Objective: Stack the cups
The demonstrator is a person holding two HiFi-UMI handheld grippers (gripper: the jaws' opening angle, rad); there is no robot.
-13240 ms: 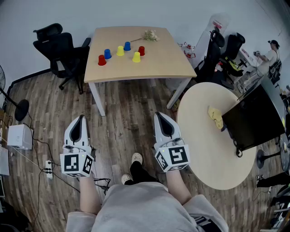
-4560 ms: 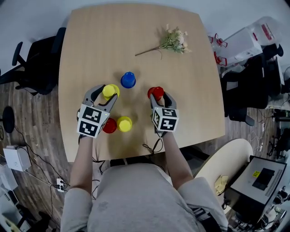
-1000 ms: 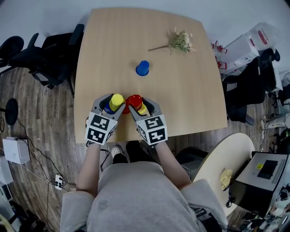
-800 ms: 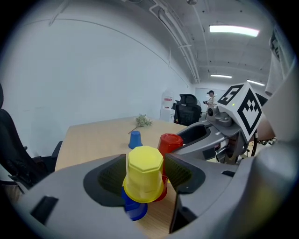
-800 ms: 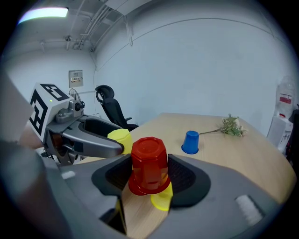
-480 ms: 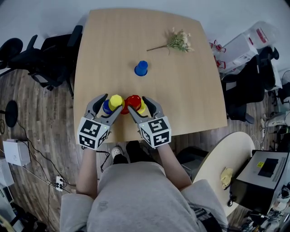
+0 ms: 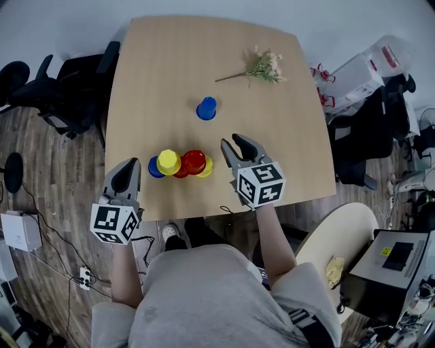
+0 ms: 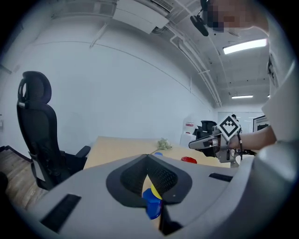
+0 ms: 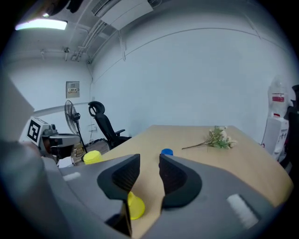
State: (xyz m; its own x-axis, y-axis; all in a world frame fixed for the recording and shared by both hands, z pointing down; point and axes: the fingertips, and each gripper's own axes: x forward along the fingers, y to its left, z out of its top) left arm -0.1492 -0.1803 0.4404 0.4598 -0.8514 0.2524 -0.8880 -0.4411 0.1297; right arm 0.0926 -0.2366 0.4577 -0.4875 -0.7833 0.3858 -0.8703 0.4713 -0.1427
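A light wooden table (image 7: 170, 61) stands on a wood-plank floor (image 7: 54, 177), with a white wall (image 7: 204, 8) just behind it. Black office chairs (image 7: 68, 88) stand left of the table and more black chairs (image 7: 360, 143) right of it. A pale round table (image 7: 319, 265) sits near its front right corner, and ceiling strip lights (image 8: 245, 45) are lit above.

Bright, even light; fisheye-warped edges, sharp focus.

Lone blue cup (image 7: 206, 108) at 12 o'clock, then yellow cup (image 7: 168, 162), red cup (image 7: 194, 161), second blue cup (image 7: 153, 170), second yellow cup (image 7: 207, 167). Pale wood-grain table (image 7: 272, 129), streaky brown floor (image 7: 61, 177).
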